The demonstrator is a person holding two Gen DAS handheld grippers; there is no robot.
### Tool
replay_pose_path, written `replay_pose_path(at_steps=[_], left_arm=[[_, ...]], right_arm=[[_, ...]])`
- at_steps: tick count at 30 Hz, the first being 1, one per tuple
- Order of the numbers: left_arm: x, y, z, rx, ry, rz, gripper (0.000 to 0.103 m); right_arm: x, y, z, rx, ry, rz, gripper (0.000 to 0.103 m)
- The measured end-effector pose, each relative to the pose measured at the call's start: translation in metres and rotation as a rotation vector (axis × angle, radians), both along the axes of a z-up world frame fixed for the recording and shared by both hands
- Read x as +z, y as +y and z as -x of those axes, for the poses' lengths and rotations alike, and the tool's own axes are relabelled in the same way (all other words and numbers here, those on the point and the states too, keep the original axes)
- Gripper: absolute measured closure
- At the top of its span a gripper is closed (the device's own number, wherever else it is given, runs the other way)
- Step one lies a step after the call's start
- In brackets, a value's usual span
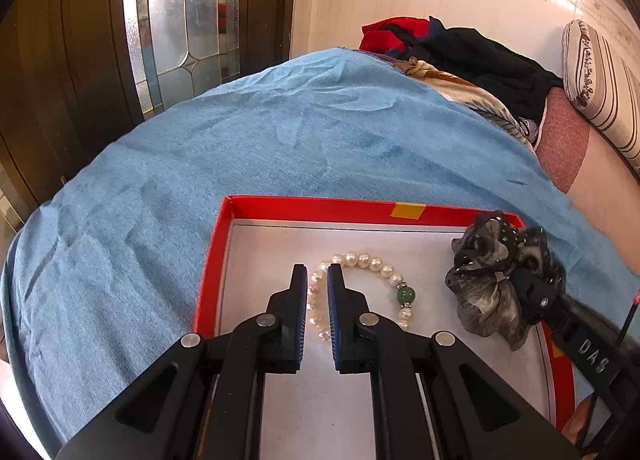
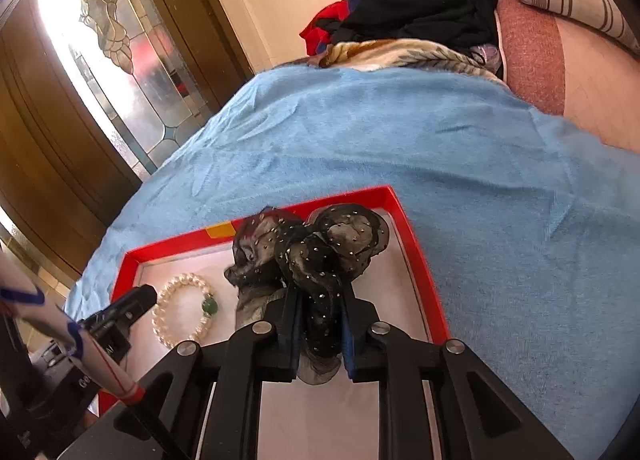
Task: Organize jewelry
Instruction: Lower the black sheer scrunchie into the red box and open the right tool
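Over the red-rimmed box (image 1: 304,206) on the blue blanket (image 1: 200,148), both grippers are hanging low. Right gripper (image 2: 319,324) has the black sheer scrunchie (image 2: 308,252) between its fingers, which sit narrow against the bunched fabric, so I'd call that a grip on a soft wad. Most of the scrunchie puffs out past the tips toward the far right corner of the box, and part of it drapes over the far rim.

Left gripper (image 1: 317,284) has its fingers pulled in narrow with nothing gripped between them. The pearl bracelet (image 1: 360,292) with the green bead (image 1: 405,295) lies flat on the box's pale floor, and the left fingertips hover right above its left side. Can't tell whether they touch it.

For this step, I reckon the trick is to get the scrunchie low and fully inside the rim before letting go, since that floppy fabric will spring out and could flop over the edge. I'd aim for the bare floor on the right so it doesn't land on the pearls.

What's in the way: the left gripper sits just beside the drop spot, and the bracelet fills the middle. Bit of yellow tape (image 1: 407,212) on the far wall. Further off there's a heap of dark and red clothes (image 1: 460,48), a striped pillow (image 1: 600,84) and a leaded glass door (image 1: 180,20), all well apart from the box
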State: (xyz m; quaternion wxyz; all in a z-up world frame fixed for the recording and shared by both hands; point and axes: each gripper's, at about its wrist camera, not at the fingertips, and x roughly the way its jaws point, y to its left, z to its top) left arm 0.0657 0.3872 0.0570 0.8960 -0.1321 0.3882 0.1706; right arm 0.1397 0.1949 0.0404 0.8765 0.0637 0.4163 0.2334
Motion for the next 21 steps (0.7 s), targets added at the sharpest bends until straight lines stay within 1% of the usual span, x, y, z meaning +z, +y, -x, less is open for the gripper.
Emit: replay_pose_path(at_steps=[3, 6, 9, 13, 18, 21], left_arm=[[-0.003, 0.000, 0.002, -0.010, 0.020, 0.028, 0.093], [-0.003, -0.003, 0.004, -0.008, 0.039, 0.005, 0.093], [-0.004, -0.006, 0.010, -0.005, 0.050, -0.006, 0.093], [-0.005, -0.010, 0.022, -0.003, 0.057, -0.014, 0.093], [-0.006, -0.029, 0.048, -0.038, 0.068, -0.039, 0.093], [-0.007, -0.043, 0.062, -0.070, 0.070, -0.034, 0.093]], right_arm=[[-0.009, 0.001, 0.005, 0.016, 0.004, 0.045, 0.083], [-0.006, -0.002, 0.011, 0.014, -0.008, 0.042, 0.082], [-0.005, -0.001, 0.020, 0.029, -0.022, 0.073, 0.082], [-0.006, -0.011, 0.035, 0.023, -0.005, 0.081, 0.081], [-0.009, -0.031, 0.067, 0.009, 0.009, 0.084, 0.079], [-0.012, -0.047, 0.090, 0.003, 0.020, 0.091, 0.078]])
